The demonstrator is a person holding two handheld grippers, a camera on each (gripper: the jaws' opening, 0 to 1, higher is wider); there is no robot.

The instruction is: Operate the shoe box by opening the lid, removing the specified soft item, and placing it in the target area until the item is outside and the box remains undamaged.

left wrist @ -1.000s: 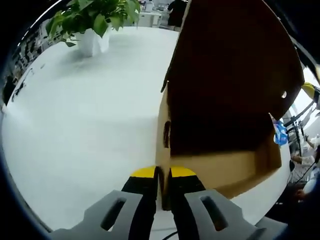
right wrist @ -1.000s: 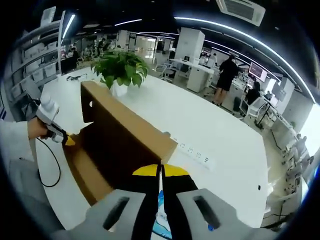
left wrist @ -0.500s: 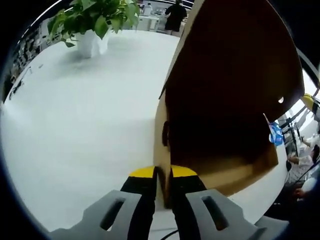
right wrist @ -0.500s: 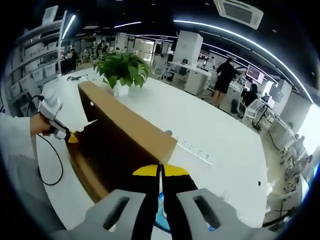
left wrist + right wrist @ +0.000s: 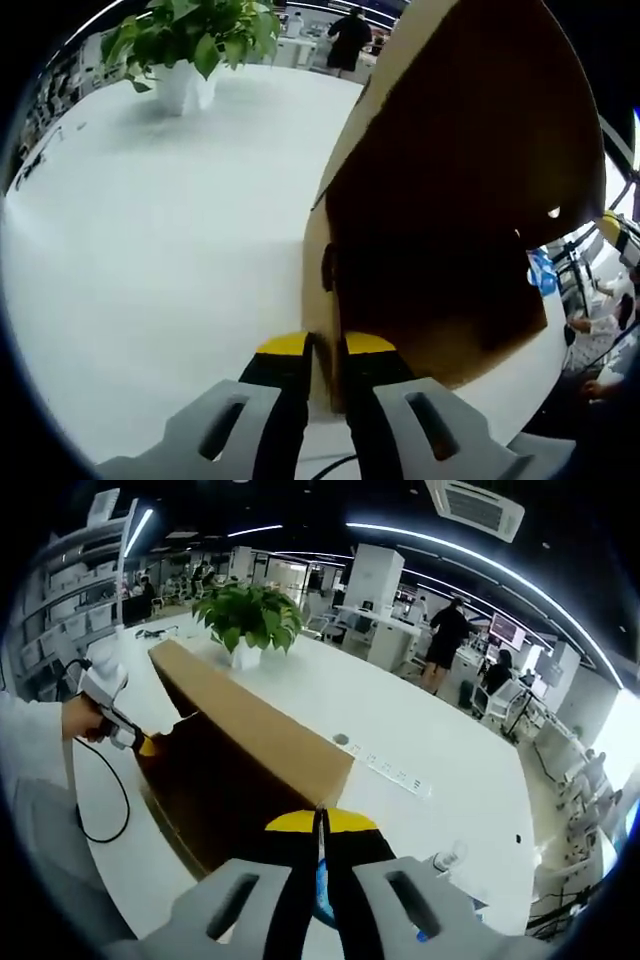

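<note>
Both grippers (image 5: 325, 345) (image 5: 321, 822) pinch the unlabelled shoe box (image 5: 250, 760).

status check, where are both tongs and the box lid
Left tongs shut on brown cardboard shoe box wall. Right tongs shut on raised lid corner. Potted green plant beyond.

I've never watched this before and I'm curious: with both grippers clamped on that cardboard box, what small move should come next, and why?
Probably keep swinging the lid up and back. The left gripper pinches the box wall, steadying it, while the right gripper pinches the lid's edge. The lid is only partly raised, and the blue soft item shows just past the far corner, so more opening is needed.
</note>
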